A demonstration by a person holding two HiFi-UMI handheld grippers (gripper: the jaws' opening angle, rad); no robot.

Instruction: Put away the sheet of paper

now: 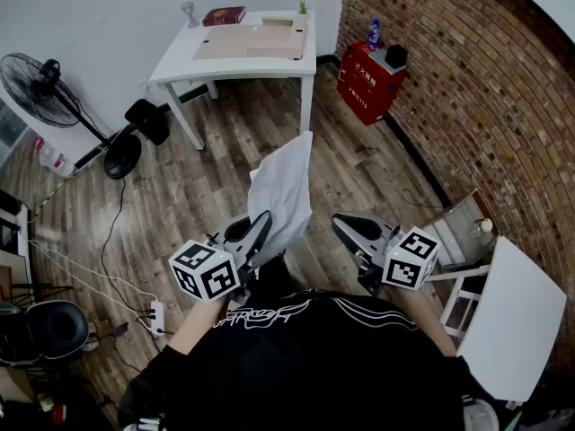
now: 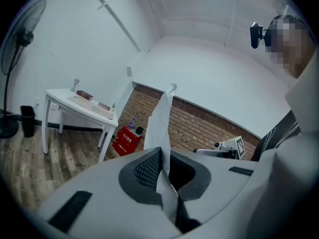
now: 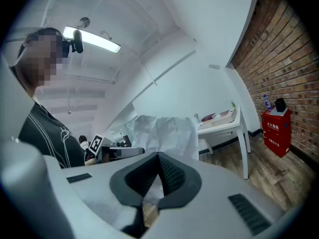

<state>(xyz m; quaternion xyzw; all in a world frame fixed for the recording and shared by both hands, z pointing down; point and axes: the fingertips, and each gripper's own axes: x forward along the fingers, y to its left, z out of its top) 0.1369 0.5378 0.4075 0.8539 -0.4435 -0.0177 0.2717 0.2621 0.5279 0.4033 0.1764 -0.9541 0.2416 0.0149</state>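
We see the sheet of paper [image 1: 286, 187] as white and creased, held up in the air and standing nearly upright. Its lower edge is pinched between the closed jaws of the left gripper [image 1: 262, 225], and its upper end is free.

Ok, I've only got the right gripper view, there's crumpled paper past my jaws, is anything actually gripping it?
Observer: Yes. In the left gripper view, the left gripper is shut on the sheet of paper, which stands up edge-on from its pads.
Operator: Is my gripper touching it?
Observer: No. The head view shows the right gripper apart from the sheet, on its right.
Operator: Anything on the floor to the left?
Observer: A standing fan.
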